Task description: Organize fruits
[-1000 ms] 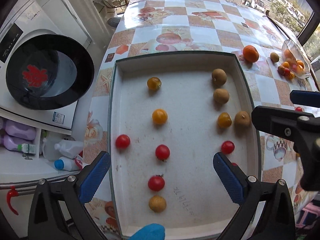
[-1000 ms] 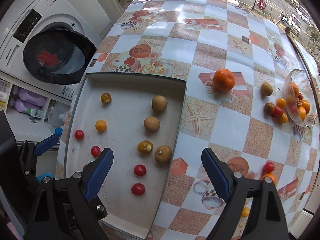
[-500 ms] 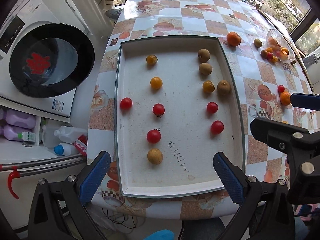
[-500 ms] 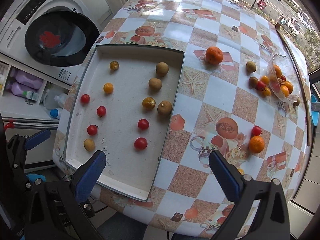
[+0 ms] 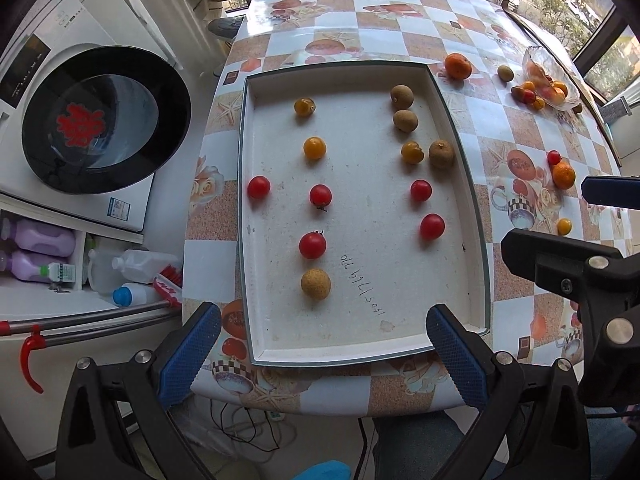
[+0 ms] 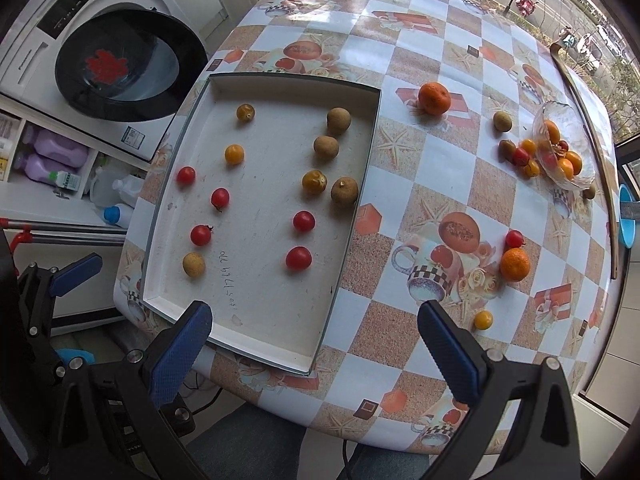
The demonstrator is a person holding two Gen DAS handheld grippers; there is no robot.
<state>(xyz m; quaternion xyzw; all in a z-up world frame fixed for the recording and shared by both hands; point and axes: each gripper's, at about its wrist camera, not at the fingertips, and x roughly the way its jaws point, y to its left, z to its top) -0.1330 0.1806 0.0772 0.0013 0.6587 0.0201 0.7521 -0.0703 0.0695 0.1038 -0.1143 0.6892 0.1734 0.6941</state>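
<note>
A white tray (image 5: 460,152) (image 6: 360,168) lies on the tiled table and holds several red tomatoes, yellow tomatoes and brown longans in loose columns. A red tomato (image 5: 312,245) and a longan (image 5: 315,284) lie nearest the front. My left gripper (image 5: 320,356) is open and empty, held back above the tray's front edge. My right gripper (image 6: 316,348) is open and empty, above the tray's front right corner. Loose on the table are an orange (image 6: 515,264), a red tomato (image 6: 514,238) and a small yellow tomato (image 6: 483,319).
A glass bowl (image 6: 576,168) of mixed fruit sits at the far right, with a few fruits beside it. Another orange (image 6: 434,98) and a longan (image 6: 502,121) lie further back. A washing machine (image 6: 120,68) stands left of the table.
Both grippers have pulled back and up from the tray, so the whole tray and the table's front edge now show. Both stay open and empty.
</note>
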